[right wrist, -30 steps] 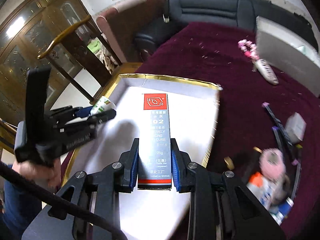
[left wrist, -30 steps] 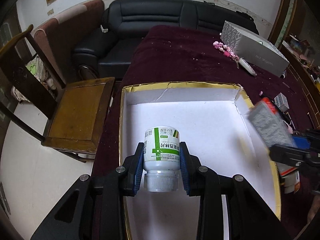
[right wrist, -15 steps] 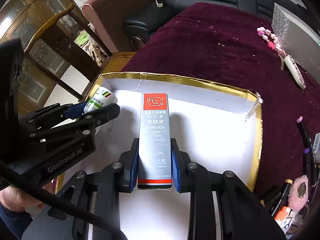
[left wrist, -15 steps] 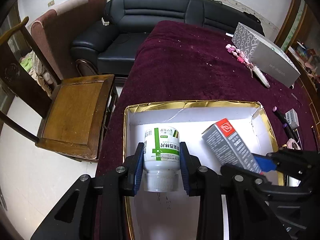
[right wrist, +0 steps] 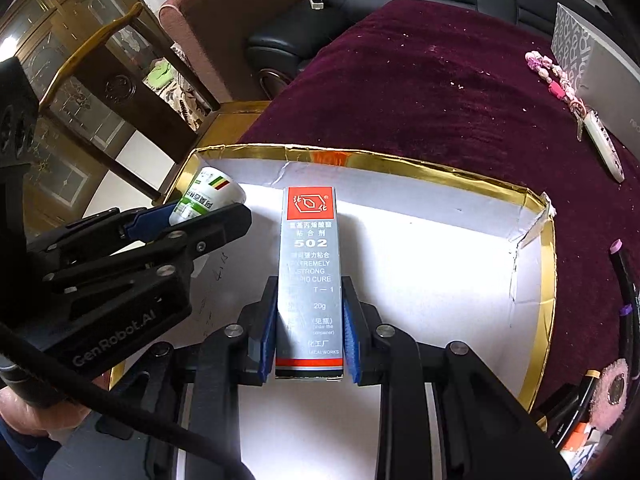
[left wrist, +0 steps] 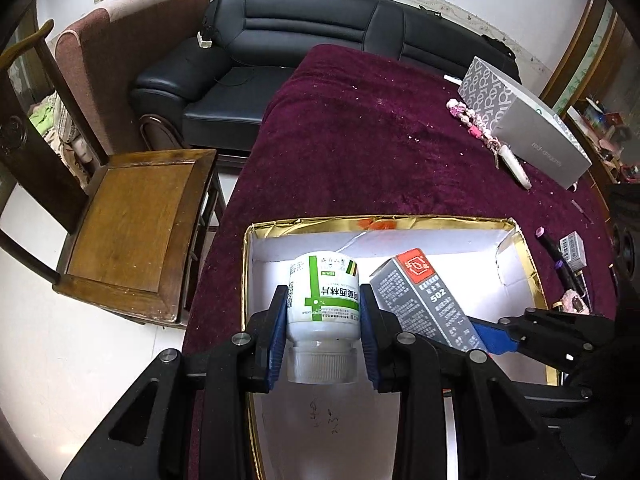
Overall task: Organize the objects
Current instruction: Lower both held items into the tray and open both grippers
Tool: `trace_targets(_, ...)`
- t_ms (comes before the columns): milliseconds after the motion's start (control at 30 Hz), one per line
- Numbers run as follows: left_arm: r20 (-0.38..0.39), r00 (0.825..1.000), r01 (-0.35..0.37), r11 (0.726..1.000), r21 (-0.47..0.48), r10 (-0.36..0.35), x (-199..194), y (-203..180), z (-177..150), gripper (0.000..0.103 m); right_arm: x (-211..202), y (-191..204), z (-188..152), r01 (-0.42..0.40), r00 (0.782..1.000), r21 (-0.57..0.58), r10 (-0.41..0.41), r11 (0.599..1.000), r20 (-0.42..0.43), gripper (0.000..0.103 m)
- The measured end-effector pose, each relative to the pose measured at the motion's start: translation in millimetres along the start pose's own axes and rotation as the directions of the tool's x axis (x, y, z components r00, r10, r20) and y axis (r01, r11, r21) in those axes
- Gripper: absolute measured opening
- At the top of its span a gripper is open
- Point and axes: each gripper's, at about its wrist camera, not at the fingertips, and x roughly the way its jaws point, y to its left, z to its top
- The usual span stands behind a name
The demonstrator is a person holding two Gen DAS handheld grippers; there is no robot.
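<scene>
My left gripper [left wrist: 322,320] is shut on a white medicine bottle [left wrist: 323,300] with a green label, cap toward the camera, held over the left part of a white box with gold rim [left wrist: 376,222]. My right gripper [right wrist: 309,332] is shut on a grey 502 glue carton [right wrist: 310,272] with a red top, held over the middle of the box [right wrist: 400,162]. The carton [left wrist: 424,302] shows beside the bottle in the left wrist view. The bottle [right wrist: 206,196] and left gripper [right wrist: 188,224] show at left in the right wrist view.
The box lies on a maroon tablecloth [left wrist: 360,140]. A grey gift box [left wrist: 524,128], a pink bead keychain [left wrist: 476,124] and pens [right wrist: 624,280] lie to the right. A wooden chair [left wrist: 132,220] and black sofa [left wrist: 280,60] stand beyond the table's left edge.
Both grippers have drawn back and lowered toward the near part of the box. The glue carton has moved in from the right edge to sit beside the bottle. Both stay gripped.
</scene>
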Motion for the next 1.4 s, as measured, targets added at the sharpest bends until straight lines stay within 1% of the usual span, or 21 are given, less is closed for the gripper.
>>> trace_targets(300,-0.010,0.998,0.068,0.997,-0.039,-0.068,1.0,8.5,4.7,0.029,6.0,4.1,2.5,0.010,1.000,0.011,-0.010,1.000,-0.001,0.025)
trace_targets(367,-0.010,0.998,0.068,0.997,-0.045,-0.069,1.0,9.3,5.6,0.030,6.7,4.1,2.7,0.013,1.000,0.015,-0.013,1.000,0.000,0.025)
trace_targets(467,0.008,0.996,0.086,0.994,-0.063,-0.086,-4.7,12.8,5.8,0.030,7.8,4.5,3.2,0.018,1.000,0.019,-0.018,1.000,0.002,0.025)
trace_targets(533,0.026,0.993,0.113,0.991,-0.073,-0.111,-11.7,14.7,6.0,0.030,8.1,5.9,3.7,0.023,1.000,0.023,-0.023,0.999,0.004,0.025)
trace_targets(667,0.069,0.990,0.130,0.988,-0.081,-0.125,-29.7,18.3,6.3,0.030,10.0,10.5,5.4,0.009,1.000,0.028,-0.009,1.000,0.003,0.025)
trace_targets(867,0.106,0.988,0.121,0.989,-0.082,-0.112,-48.7,24.3,5.7,0.030,12.0,25.1,5.9,-0.040,0.999,0.015,0.040,0.999,0.007,0.026)
trace_targets(900,0.108,0.988,0.117,0.990,-0.080,-0.108,-50.4,25.7,5.0,0.030,11.7,27.1,5.3,-0.038,0.999,0.007,0.037,0.999,0.008,0.027)
trace_targets(933,0.108,0.988,0.116,0.990,-0.077,-0.107,-51.3,26.2,4.3,0.030,11.7,28.6,5.8,-0.021,1.000,-0.006,0.021,1.000,0.005,0.032)
trace_targets(967,0.108,0.989,0.114,0.990,-0.079,-0.105,-51.9,27.0,3.5,0.030,12.5,28.7,5.8,-0.015,1.000,-0.011,0.015,1.000,-0.003,0.041)
trace_targets(1000,0.108,0.989,0.113,0.990,-0.085,-0.103,-52.1,27.9,3.1,0.030,15.0,28.3,6.8,-0.020,1.000,-0.016,0.019,1.000,-0.013,0.042)
trace_targets(1067,0.109,0.988,0.115,0.990,-0.086,-0.105,-52.7,28.0,2.1,0.030,11.0,26.2,4.4,-0.026,1.000,-0.021,0.026,0.999,-0.004,0.043)
trace_targets(1133,0.112,0.988,0.115,0.990,-0.088,-0.104,-54.0,27.6,0.7,0.030,5.5,27.3,2.7,-0.008,1.000,-0.039,0.008,0.999,0.004,0.047)
trace_targets(1333,0.114,0.988,0.117,0.989,-0.085,-0.107,-60.3,23.4,-5.6,0.030,-14.9,23.6,-3.3,-0.012,0.999,-0.045,0.014,0.999,0.033,0.047)
trace_targets(1400,0.113,0.988,0.118,0.989,-0.085,-0.108,-62.3,21.0,-8.2,0.030,-22.3,18.9,-7.4,-0.026,0.999,-0.039,0.027,0.999,0.040,0.047)
